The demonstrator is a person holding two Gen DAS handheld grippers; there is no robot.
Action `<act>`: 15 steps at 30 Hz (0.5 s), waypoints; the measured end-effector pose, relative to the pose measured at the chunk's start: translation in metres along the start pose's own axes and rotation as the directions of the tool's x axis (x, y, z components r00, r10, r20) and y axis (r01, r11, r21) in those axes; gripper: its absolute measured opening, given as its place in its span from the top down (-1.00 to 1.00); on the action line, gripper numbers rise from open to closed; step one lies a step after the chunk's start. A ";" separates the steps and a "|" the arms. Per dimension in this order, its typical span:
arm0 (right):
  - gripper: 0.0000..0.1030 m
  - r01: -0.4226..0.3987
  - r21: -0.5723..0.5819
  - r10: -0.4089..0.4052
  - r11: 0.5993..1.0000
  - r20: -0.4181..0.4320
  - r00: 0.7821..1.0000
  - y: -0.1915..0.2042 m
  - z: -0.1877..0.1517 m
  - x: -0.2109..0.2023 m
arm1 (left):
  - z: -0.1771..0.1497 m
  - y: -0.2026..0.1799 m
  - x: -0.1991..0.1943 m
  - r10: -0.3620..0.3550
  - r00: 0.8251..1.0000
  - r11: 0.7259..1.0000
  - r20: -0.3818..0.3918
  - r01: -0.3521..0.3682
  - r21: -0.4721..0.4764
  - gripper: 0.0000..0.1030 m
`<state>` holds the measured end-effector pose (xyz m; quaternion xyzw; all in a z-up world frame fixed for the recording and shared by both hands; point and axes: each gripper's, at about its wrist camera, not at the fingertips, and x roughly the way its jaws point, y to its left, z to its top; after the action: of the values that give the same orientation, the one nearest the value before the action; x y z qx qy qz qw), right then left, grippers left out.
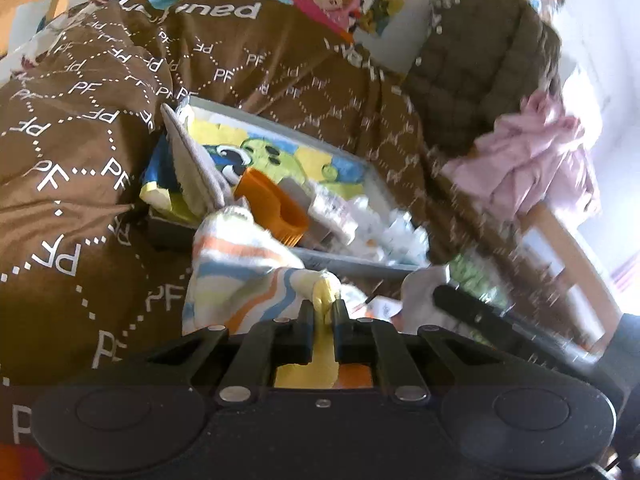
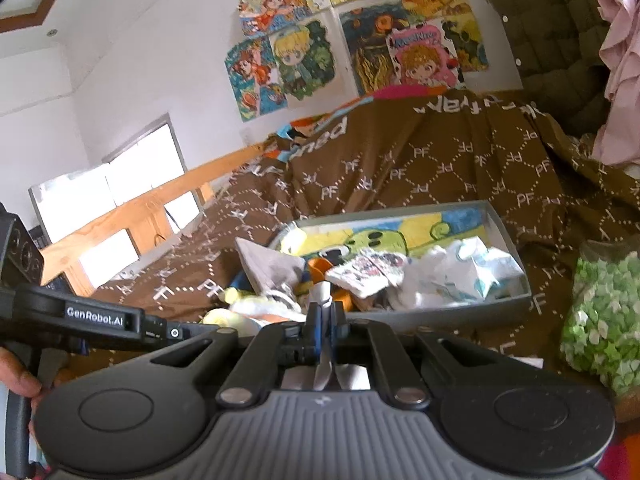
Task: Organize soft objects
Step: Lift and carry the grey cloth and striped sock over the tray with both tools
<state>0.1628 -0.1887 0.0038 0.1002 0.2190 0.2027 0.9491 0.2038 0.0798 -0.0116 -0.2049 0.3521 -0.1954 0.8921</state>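
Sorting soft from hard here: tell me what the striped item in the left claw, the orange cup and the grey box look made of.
Striped item: soft matte knit or fleece fabric; it bunches and folds where the left claw pinches it. Orange cup: rigid, smooth plastic, by its crisp rim. Grey box: thin, straight matte walls, likely cardboard.

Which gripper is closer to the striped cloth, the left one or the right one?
Left. The left gripper is shut on the striped cloth's yellow edge. The right gripper pinches a grey cloth beside it, not touching the striped one.
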 end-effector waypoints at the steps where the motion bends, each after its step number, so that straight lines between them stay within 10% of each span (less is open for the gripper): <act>1: 0.91 -0.005 0.002 0.005 1.000 0.007 1.000 0.001 0.003 0.000 | 0.001 0.000 -0.002 -0.012 1.000 1.000 0.009 0.012 -0.015 0.83; 15: 0.91 -0.100 0.080 0.084 0.992 0.175 0.981 -0.008 0.069 0.042 | 0.086 -0.018 -0.031 -0.145 0.945 0.989 0.294 0.146 0.021 0.84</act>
<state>0.2315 -0.1849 0.0467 0.1691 0.1403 0.2272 0.9487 0.2402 0.0994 0.0718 -0.2576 0.1992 -0.2278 0.9177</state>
